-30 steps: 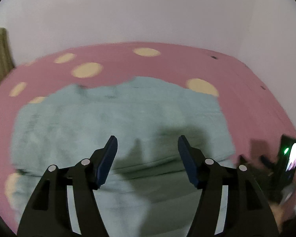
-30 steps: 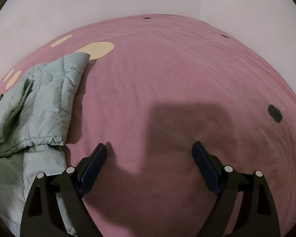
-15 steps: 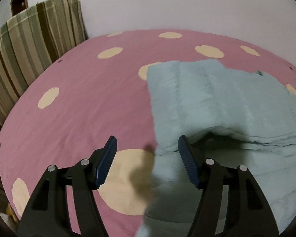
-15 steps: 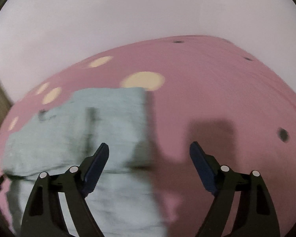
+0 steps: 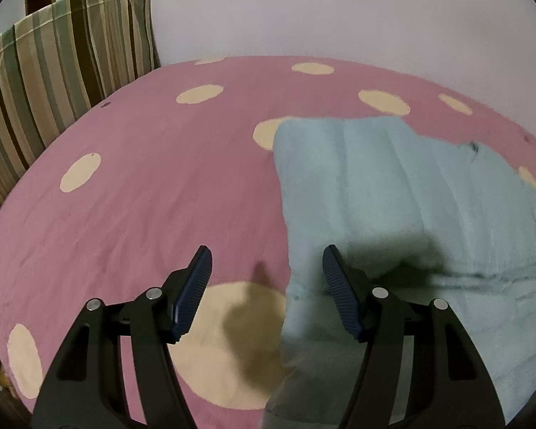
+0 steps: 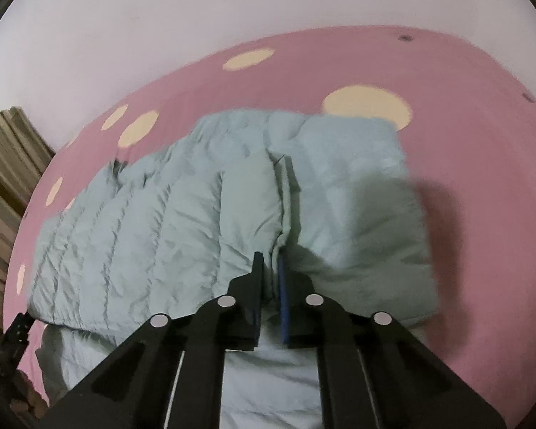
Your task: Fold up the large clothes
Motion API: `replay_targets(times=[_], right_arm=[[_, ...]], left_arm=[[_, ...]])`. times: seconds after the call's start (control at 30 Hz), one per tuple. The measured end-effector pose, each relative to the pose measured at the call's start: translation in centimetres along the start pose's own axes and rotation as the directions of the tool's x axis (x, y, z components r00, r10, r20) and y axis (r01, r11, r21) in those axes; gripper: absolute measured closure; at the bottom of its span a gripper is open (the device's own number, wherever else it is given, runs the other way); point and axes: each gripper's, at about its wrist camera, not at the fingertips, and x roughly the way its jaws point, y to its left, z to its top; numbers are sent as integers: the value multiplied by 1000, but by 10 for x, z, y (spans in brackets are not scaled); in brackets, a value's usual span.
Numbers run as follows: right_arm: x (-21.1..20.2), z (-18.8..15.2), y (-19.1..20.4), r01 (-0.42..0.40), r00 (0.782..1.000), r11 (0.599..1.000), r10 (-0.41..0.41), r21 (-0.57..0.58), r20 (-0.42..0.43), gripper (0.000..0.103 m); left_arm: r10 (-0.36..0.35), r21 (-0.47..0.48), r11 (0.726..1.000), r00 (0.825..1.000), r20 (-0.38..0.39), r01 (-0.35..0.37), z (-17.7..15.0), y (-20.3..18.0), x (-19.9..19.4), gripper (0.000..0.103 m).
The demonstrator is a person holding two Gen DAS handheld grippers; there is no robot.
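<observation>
I see the jacket [image 6: 203, 236] lying half folded on the bed [image 5: 153, 186]; my right gripper [image 6: 271, 264] is closed and empty, my left gripper [image 5: 264, 268] open at its left edge, more folds remain

I look into a home bedroom: pink spotted bedsheet [image 5: 153, 193], striped pillow [image 5: 53, 71], plain wall [image 5: 339, 10].

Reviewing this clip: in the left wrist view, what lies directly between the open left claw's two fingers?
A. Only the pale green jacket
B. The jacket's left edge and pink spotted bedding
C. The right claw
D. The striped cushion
B: the left claw stands open over the left edge of the pale green jacket, with the pink spotted bedding filling the rest of the gap.
</observation>
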Motion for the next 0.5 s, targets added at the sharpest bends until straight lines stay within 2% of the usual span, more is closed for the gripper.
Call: replay_targets(times=[0.07,0.13,0.3,0.5], right_arm=[[-7,2,-12,30,999,999,-30,16,29,97],[-8,1,-25,48,999,999,-49,21,21,97],[17,-8,-42,69,997,997,-68,20,-46,97],[30,-15,-47,68,997,998,-68,7,-45,99]], left_arm=[[-8,-12,1000,1000,11,9,3,-1,2,37],[12,6,1000,1000,-8,-12,5,-7,10,37],[119,96,989,990,-76,-112,5,-24,45,37],[141,131,983,985,-104,-127,0,-27,66,37]])
